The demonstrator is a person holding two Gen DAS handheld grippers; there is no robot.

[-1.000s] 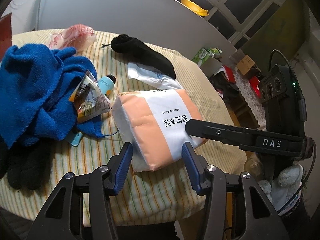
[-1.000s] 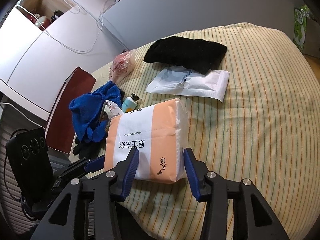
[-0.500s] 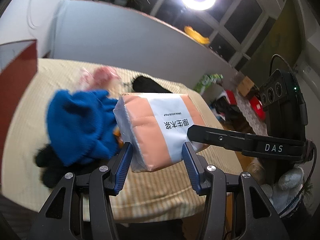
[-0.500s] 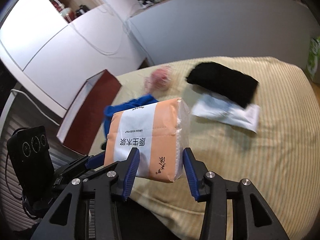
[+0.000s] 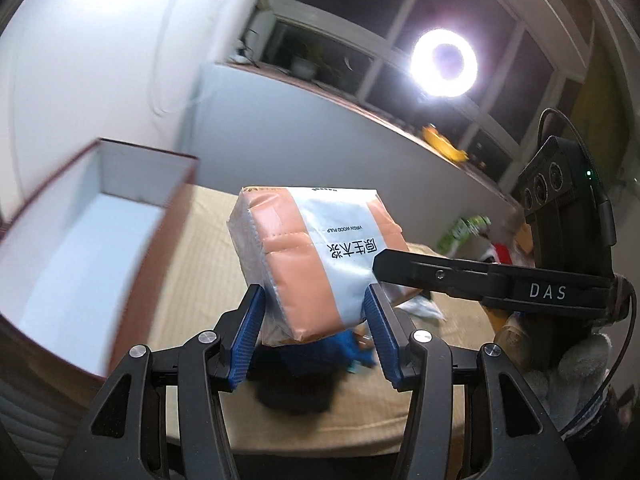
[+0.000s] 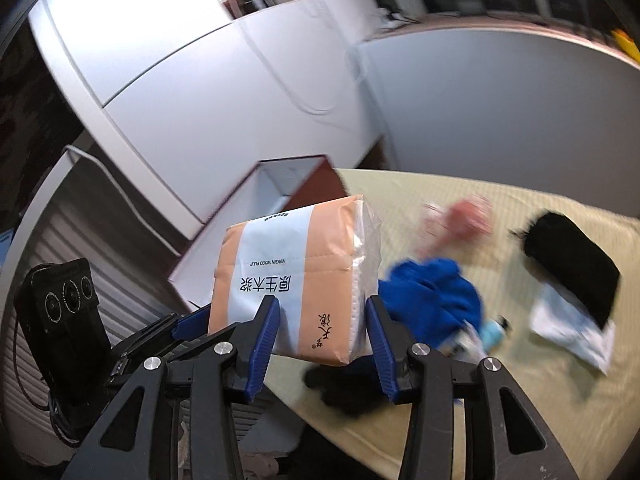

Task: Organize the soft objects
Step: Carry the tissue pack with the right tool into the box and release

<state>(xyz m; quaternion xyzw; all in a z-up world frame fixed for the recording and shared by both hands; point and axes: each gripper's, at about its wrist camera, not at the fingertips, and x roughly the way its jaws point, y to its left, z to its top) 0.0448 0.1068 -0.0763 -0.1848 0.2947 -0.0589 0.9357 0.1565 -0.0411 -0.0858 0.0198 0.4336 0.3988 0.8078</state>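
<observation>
Tissue pack (image 5: 320,256) now lifted off the table, both grippers (image 5: 316,322) (image 6: 322,330) clenched on it, box (image 5: 80,232) at 9 o'clock next.

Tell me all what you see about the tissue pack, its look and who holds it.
The tissue pack is a soft block in clear plastic wrap, peach with a white band bearing black print. It hangs tilted in the air above the striped tablecloth, clamped at two ends by the left gripper and right gripper.
</observation>
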